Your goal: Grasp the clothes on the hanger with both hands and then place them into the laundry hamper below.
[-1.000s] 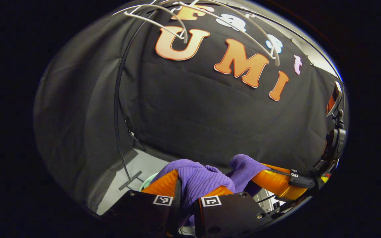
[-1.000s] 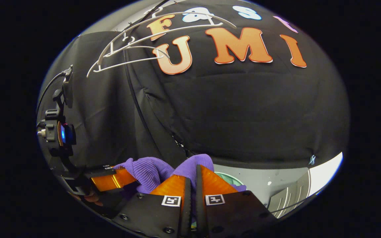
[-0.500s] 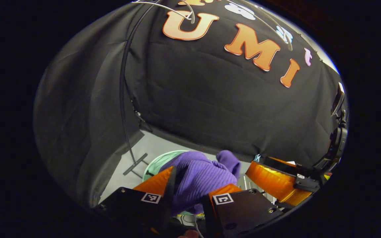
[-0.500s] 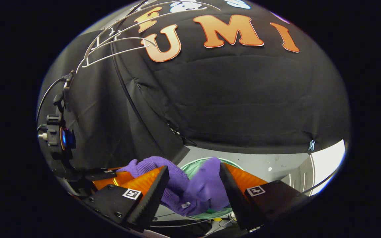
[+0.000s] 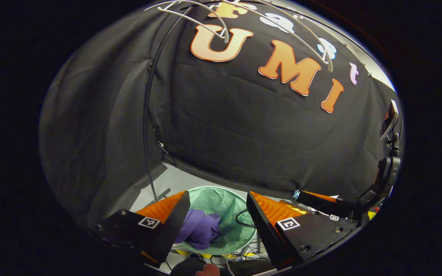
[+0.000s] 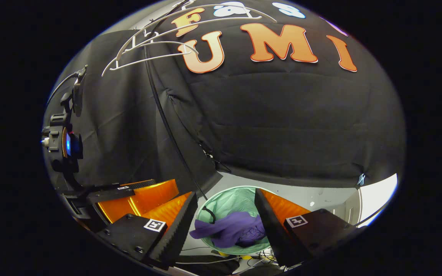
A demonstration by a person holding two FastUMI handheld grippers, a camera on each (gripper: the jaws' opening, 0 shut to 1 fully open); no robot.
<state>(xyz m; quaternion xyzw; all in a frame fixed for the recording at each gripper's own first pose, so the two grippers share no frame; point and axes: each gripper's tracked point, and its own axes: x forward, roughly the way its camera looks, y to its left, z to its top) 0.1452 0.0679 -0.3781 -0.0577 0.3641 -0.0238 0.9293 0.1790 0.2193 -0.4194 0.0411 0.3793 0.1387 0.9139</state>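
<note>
While you hold the left gripper point(image 5: 215, 214) and right gripper point(image 6: 225, 214) spread wide and empty, the purple knit garment point(image 6: 232, 232) lies inside the green laundry hamper point(image 6: 228, 201) below them.

Pale grey floor point(image 6: 320, 193) down below, with a round mint-green laundry hamper point(image 6: 226, 199) sitting right on it. Purple clothes point(image 6: 230, 230) crumpled inside the hamper point(image 5: 221, 199). Some loose cables point(image 5: 240, 255) on the floor by its near rim.
</note>
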